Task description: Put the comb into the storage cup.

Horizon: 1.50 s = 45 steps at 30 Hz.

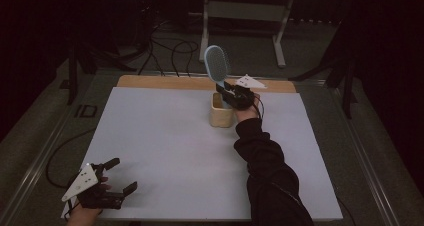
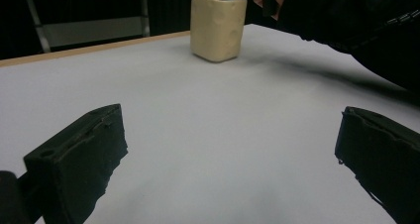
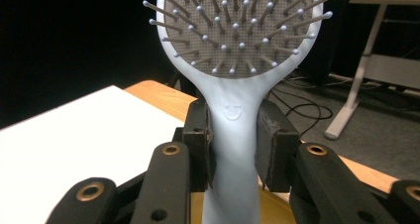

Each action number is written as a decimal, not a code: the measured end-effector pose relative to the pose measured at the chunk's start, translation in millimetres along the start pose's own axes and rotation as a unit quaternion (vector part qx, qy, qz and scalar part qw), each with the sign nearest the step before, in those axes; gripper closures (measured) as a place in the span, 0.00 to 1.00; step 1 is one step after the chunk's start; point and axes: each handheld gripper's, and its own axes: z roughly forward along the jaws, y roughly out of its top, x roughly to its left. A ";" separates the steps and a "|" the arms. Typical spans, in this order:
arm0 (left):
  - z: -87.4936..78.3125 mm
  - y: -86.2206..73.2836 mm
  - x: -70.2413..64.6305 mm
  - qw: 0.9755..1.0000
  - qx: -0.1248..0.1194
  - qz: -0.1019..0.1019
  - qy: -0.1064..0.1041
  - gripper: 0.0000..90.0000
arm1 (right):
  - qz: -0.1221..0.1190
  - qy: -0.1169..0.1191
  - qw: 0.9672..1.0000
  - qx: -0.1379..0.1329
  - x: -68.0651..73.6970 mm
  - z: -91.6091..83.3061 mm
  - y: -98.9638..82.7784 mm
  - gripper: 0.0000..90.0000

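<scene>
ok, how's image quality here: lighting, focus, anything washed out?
High view: dim, dark surroundings, soft; only the white table sheet reads well. Left gripper view: cream holder fairly sharp, the left hand-held gripper close and soft, a shadow under the sleeve. Right gripper view: hairbrush sharp and evenly lit, background dark.

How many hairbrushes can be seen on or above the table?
1. The light blue hairbrush is held upright by the right gripper, its handle going down into the cream cup at the far side of the table.
</scene>
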 end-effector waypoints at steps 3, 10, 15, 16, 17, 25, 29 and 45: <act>-0.9 0.4 0.3 1.000 0.000 0.000 0.003 0.00 | -0.002 0.008 1.000 0.005 0.2 -0.5 -0.1 0.65; -0.8 0.4 0.2 1.000 -0.002 -0.001 0.003 0.00 | -0.005 0.027 0.999 0.025 -0.5 -3.0 -1.7 0.18; -1.0 0.4 0.4 1.000 -0.002 -0.001 0.004 0.00 | -0.009 0.035 0.999 0.038 0.4 -4.7 -0.3 0.10; -1.0 0.4 0.2 1.000 -0.001 0.000 0.004 0.00 | -0.008 0.038 0.998 0.039 0.3 -5.2 0.0 0.10; -0.9 0.4 0.1 1.000 -0.001 0.000 0.005 0.00 | -0.010 0.038 0.999 0.038 0.4 -5.8 0.2 0.10; -0.7 0.7 -0.4 1.000 -0.001 0.000 0.004 0.00 | -0.022 0.032 0.998 0.050 0.6 -11.6 -0.5 0.10; -0.7 0.5 -0.2 1.000 0.000 0.001 0.005 0.00 | -0.020 0.028 0.998 0.055 -0.1 -13.7 -0.6 0.10; -0.3 0.8 -0.4 1.000 -0.001 -0.001 0.004 0.00 | -0.019 0.035 0.997 0.071 0.0 -25.8 6.0 0.10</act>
